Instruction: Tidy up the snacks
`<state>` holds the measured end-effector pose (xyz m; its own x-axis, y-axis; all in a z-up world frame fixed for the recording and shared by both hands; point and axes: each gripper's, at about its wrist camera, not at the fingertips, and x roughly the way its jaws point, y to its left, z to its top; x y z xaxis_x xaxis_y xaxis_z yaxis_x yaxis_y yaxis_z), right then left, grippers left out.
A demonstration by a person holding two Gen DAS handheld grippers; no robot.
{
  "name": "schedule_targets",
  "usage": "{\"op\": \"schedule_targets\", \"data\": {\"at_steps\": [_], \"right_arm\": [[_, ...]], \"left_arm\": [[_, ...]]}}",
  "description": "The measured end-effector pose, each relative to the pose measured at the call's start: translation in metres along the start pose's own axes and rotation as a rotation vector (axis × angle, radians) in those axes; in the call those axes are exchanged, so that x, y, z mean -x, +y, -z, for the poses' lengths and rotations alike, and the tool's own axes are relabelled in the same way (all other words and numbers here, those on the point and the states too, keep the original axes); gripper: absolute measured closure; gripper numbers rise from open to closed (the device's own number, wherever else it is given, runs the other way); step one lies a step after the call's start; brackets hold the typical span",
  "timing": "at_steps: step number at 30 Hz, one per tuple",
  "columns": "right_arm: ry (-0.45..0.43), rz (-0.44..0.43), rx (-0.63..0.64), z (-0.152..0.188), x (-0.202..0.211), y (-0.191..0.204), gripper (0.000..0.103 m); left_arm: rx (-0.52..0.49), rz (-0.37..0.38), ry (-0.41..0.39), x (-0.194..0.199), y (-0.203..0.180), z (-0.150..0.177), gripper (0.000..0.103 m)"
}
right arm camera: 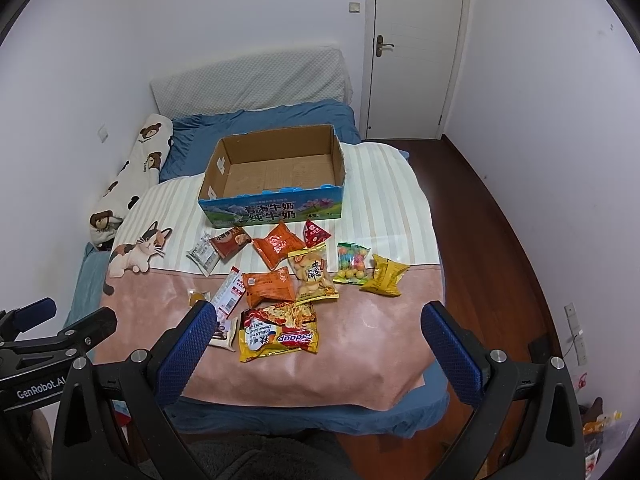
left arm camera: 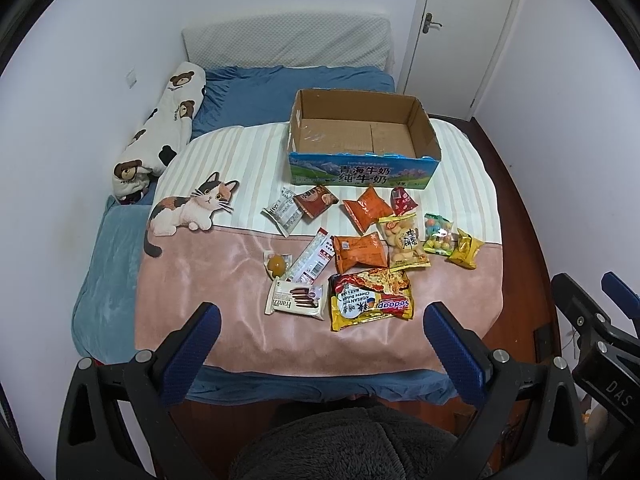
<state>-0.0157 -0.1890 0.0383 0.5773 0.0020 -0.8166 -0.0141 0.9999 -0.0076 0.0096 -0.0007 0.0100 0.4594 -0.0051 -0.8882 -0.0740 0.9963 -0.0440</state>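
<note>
Both wrist cameras are looking down from the foot of the bed (left arm camera: 256,344), well back, sharing the snack-strewn blanket (right arm camera: 360,344) and box (right arm camera: 276,204).

Franzzi wafer pack (right arm camera: 224,330) half hidden behind right tongs (right arm camera: 318,320) finger; small packet print unreadable

Even cool indoor light, soft shadows, sharp focus, fisheye-curved dark corners

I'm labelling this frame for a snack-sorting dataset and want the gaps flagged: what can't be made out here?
- Franzzi wafer pack: right wrist view, mostly hidden behind the right gripper finger; fully visible in the left wrist view.
- Small print on the white sachet: too small in both views.
- Near inside wall of the cardboard box: hidden by its own front face.
- Bed's near edge: left wrist view, covered by the left gripper.
</note>
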Motion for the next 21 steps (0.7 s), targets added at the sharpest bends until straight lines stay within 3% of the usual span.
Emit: {"op": "schedule_targets", "data": {"at_steps": [21], "right_arm": [[0.037, -0.043, -0.049, 0.001, -0.017, -0.001, 0.000]], "left_arm": [[0.003, -0.005, -0.020, -0.006, -0.001, -0.001, 0.000]]}}
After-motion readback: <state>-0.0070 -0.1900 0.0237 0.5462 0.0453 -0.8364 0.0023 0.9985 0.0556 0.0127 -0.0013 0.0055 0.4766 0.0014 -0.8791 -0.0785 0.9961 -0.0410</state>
